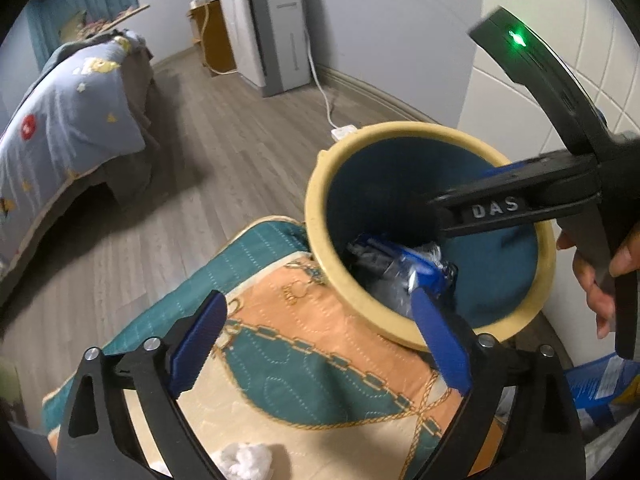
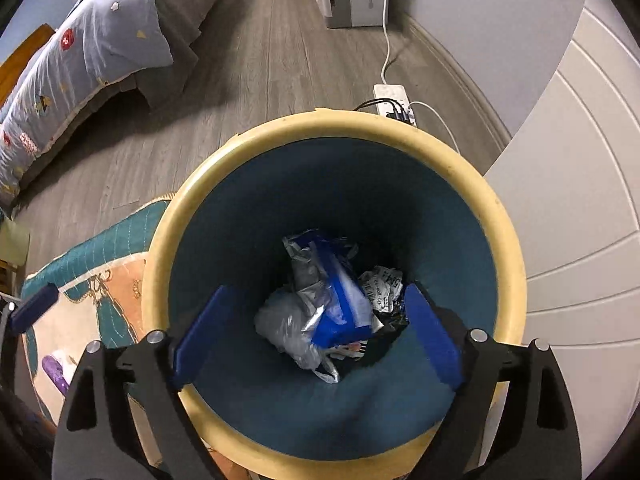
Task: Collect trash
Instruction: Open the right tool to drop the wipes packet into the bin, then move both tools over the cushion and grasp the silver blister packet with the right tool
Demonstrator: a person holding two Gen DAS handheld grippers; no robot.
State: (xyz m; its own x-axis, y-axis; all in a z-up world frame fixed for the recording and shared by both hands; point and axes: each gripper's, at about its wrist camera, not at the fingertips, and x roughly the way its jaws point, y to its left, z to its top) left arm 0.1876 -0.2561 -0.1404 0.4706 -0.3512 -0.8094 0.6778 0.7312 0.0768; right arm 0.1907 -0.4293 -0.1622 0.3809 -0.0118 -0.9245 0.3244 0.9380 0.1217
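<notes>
A waste bin (image 2: 508, 240) with a cream rim and dark blue inner wall stands on the wooden floor (image 1: 208, 160), touching the edge of a quilted mat (image 1: 280, 344) in teal and orange. The right gripper (image 2: 316, 332) hangs over the mouth of the bin with its jaws spread wide and nothing between them; the left gripper (image 1: 320, 340) is likewise spread and empty, poised over the mat beside the rim. Collection appears partly complete: the bin already holds trash at its bottom, namely one blue and silver foil wrapper (image 2: 332, 300), one crumpled printed wrapper (image 2: 384, 286) and one greyish clear plastic bag (image 2: 280, 324); further pieces beneath cannot be ruled out. Still outside the bin are one crumpled white tissue (image 1: 248, 458) on the mat just below the left gripper, one blue package (image 1: 600, 380) on the floor beside the bin, and one purple item (image 2: 56, 372) on the mat, too little seen to identify. Judged from this, at least three pick-ups remain.
</notes>
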